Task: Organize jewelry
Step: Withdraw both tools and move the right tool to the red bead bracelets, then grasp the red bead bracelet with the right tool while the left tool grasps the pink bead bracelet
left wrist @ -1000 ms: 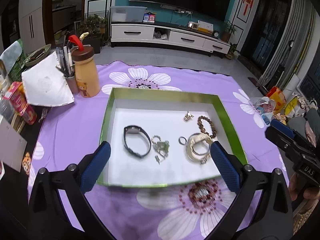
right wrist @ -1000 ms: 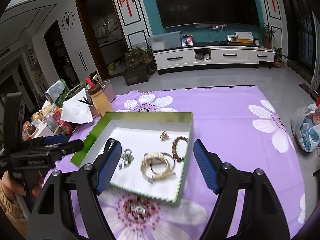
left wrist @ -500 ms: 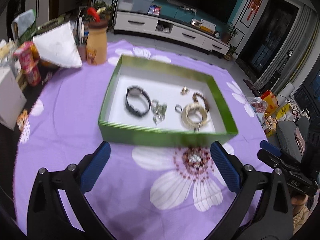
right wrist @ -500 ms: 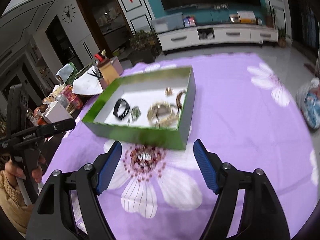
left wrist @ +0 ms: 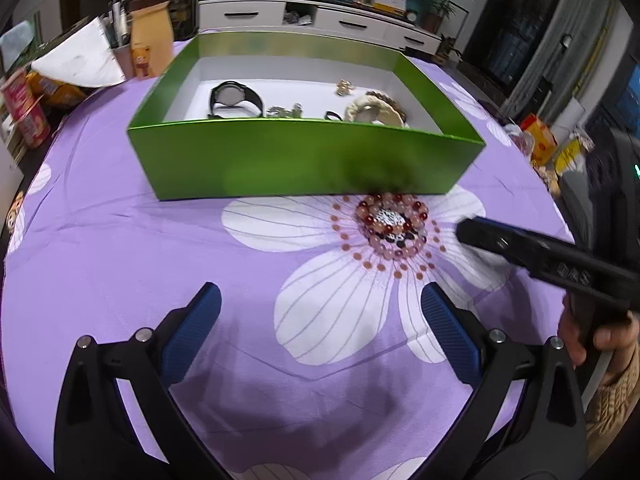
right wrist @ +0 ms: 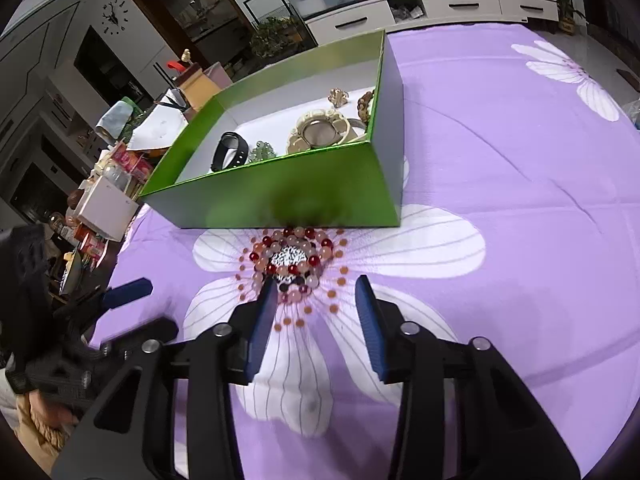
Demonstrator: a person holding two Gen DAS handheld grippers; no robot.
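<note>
A bracelet of red and pink beads (right wrist: pixel 298 269) lies on the centre of a printed flower, just in front of the green box (right wrist: pixel 280 196). My right gripper (right wrist: pixel 316 290) hovers low over it with its jaws closing; the left fingertip is at the ring's near edge and neither pad presses on it. In the left wrist view the bracelet (left wrist: pixel 418 220) is ahead and to the right of my left gripper (left wrist: pixel 320 300), which is open and empty. The box (left wrist: pixel 280 156) holds a black watch (left wrist: pixel 236 98), a cream bangle (left wrist: pixel 372 110) and smaller pieces.
The purple flowered cloth (left wrist: pixel 120 248) covers the table. A yellow bottle (left wrist: pixel 150 46), a white sheet (left wrist: pixel 80 60) and red cans (left wrist: pixel 24 108) crowd the far left. Bags (left wrist: pixel 540 140) lie off the right side. A hand (left wrist: pixel 600 340) grips the right tool.
Both grippers have sunk toward the cloth in front of the box, which now shows its near wall. The right jaws have narrowed; the left stay wide.
</note>
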